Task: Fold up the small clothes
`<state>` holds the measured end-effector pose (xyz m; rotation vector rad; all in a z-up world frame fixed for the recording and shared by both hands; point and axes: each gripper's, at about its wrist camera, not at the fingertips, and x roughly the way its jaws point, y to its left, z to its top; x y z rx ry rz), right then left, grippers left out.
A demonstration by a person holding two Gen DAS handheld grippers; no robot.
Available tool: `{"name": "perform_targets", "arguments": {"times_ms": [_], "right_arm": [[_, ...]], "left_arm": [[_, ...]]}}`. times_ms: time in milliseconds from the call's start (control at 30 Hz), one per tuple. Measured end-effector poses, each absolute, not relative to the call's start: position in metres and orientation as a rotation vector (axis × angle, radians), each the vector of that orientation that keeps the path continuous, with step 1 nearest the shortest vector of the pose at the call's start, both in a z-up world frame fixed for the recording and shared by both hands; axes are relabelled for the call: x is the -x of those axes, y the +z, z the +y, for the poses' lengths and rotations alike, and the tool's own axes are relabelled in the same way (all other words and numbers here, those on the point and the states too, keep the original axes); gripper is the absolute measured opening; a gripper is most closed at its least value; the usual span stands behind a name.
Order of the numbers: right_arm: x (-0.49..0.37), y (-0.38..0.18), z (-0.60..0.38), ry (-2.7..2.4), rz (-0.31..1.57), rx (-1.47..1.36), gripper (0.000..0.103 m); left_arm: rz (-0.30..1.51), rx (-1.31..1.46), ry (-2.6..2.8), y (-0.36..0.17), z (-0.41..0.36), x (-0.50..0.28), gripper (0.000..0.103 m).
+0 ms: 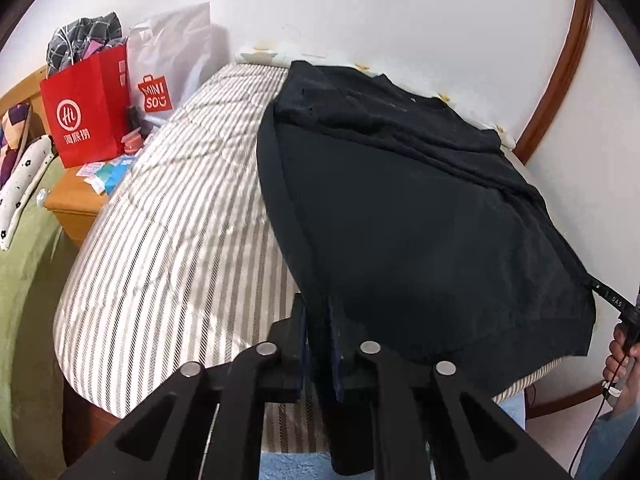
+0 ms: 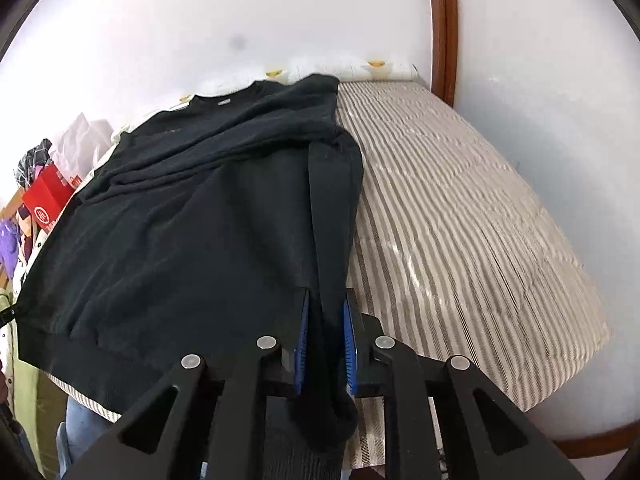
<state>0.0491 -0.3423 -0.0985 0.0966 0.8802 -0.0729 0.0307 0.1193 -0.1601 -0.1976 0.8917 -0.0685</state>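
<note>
A black sweatshirt (image 1: 400, 208) lies spread on a striped mattress (image 1: 180, 220), collar toward the wall. My left gripper (image 1: 318, 312) is shut on the sweatshirt's near left bottom corner, cloth pinched between its blue pads. In the right wrist view the sweatshirt (image 2: 180, 220) fills the left half of the mattress (image 2: 460, 220). My right gripper (image 2: 325, 312) is shut on a sleeve that runs down the sweatshirt's right side and hangs over the bed's near edge. The right gripper's tip also shows at the far right of the left wrist view (image 1: 612, 298).
A red paper bag (image 1: 86, 112) and a white Miniso bag (image 1: 168, 60) stand on a wooden bedside table (image 1: 76, 200) at the left. A green cover (image 1: 24, 280) lies at the far left. White walls bound the bed behind, with a curved wooden frame (image 2: 444, 28) to the right.
</note>
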Motion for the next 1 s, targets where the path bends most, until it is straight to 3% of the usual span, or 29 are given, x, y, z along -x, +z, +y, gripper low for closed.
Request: {"name": "perform_targets", "arguments": {"times_ms": [400, 533, 1000], "right_arm": [[-0.121, -0.064, -0.304, -0.049, 0.852, -0.062, 0.039], [-0.155, -0.066, -0.287, -0.035, 0.854, -0.024, 0.043], [-0.264, -0.086, -0.266, -0.01, 0.918, 0.013, 0.044]], "left_arm": [[0.875, 0.223, -0.068, -0.127, 0.118, -0.1, 0.023], [0.873, 0.232, -0.065, -0.119, 0.117, -0.142, 0.054], [0.886, 0.265, -0.067, -0.135, 0.122, -0.269, 0.053]]}}
